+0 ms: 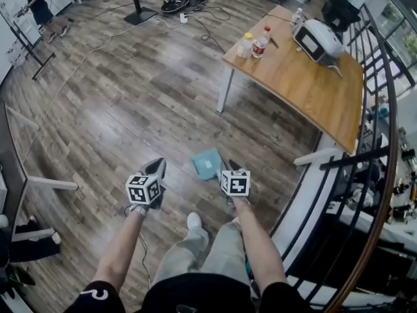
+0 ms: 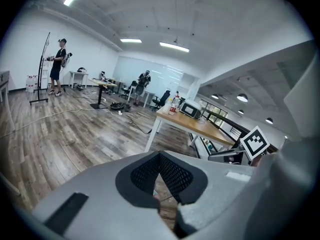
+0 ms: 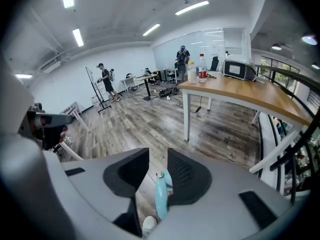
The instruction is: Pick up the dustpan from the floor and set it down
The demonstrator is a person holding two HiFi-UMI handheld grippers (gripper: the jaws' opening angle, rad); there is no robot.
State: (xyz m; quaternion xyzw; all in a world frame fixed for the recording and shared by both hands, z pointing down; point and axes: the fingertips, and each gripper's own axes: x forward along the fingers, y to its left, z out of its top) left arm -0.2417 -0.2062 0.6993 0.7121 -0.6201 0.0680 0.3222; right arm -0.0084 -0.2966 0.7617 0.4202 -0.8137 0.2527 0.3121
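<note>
Dustpan in the grip, seen from above and along both pairs of jaws. The teal dustpan (image 1: 207, 163) hangs at the tip of the right gripper (image 1: 232, 166), in front of the person's shoe (image 1: 193, 221) and above the wooden floor (image 1: 130, 96). In the right gripper view its handle (image 3: 161, 199) stands between jaws closed part-way. It lies flat against one pad, with a thin strip of floor showing beside the other. We read this as a narrow hold near the handle's end. The left gripper (image 1: 156, 168) carries nothing; its own view shows the two pads (image 2: 172, 176) meeting at their tips. We judge the chief risk to be slippage: a slim, smooth handle held at one end lets the pan swing or twist out, more so if the hand moves quickly or the jaws slacken. A swinging pan could also strike the railing (image 1: 365, 155) close on the right, or touch down on an edge and tip over. Several points remain uncertain. The pan itself is out of the right gripper view. The head view does not settle how far the pan clears the floor. The marker cube (image 1: 235, 182) covers the rear of the jaws, and contact at the second pad cannot be confirmed. The desk (image 1: 306, 83) stands well apart.
</note>
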